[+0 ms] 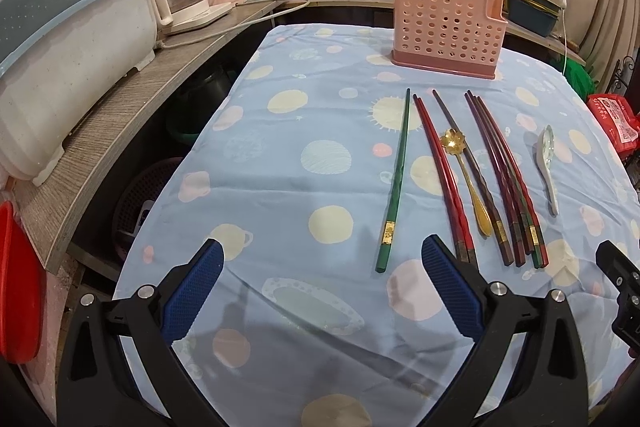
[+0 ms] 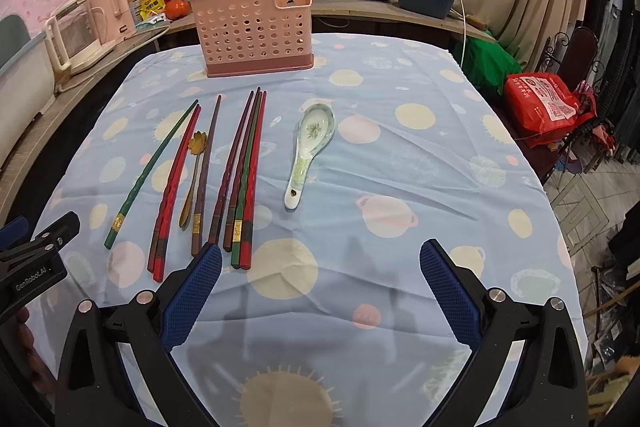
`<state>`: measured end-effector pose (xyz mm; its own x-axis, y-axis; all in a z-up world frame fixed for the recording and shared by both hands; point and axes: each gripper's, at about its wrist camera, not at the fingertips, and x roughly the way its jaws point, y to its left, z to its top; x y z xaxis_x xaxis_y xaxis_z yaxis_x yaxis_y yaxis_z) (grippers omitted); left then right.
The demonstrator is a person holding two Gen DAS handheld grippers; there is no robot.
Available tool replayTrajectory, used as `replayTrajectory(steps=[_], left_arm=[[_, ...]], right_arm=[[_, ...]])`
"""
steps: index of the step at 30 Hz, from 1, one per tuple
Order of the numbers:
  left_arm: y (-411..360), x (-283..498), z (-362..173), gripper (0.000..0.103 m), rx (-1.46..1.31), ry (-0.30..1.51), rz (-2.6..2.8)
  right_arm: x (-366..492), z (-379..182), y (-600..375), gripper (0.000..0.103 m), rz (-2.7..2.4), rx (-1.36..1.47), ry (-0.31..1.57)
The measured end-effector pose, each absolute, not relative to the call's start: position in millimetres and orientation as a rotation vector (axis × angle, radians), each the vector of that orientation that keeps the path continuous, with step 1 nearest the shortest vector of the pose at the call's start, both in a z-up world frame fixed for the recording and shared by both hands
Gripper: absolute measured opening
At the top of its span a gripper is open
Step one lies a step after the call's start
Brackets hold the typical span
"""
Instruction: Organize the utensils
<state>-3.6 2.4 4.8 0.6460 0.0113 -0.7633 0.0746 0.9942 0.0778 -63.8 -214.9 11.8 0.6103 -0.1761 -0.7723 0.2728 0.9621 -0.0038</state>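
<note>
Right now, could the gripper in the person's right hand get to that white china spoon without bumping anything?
Probably yes. The right hand-held gripper is open and empty, and the white china spoon lies alone on bare tablecloth ahead of it. The chopsticks lie off to its left, apart from the spoon.

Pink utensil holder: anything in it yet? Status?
Done: nothing visible. The pink holder shows no utensils above its rim. In hand: nothing; left gripper and right gripper are both open, above the tablecloth. Left: the lone green chopstick, the other chopsticks, gold spoon and ceramic spoon all lie on the cloth.
</note>
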Motion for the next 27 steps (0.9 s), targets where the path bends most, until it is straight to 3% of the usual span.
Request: replayTrajectory(steps=[27], left_arm=[[5.7,-2.3,5.0,0.095,0.107,0.869,-0.035]], right_arm=[[-61.7,10.6,-214.3,0.096,-0.258,0.116,0.880]])
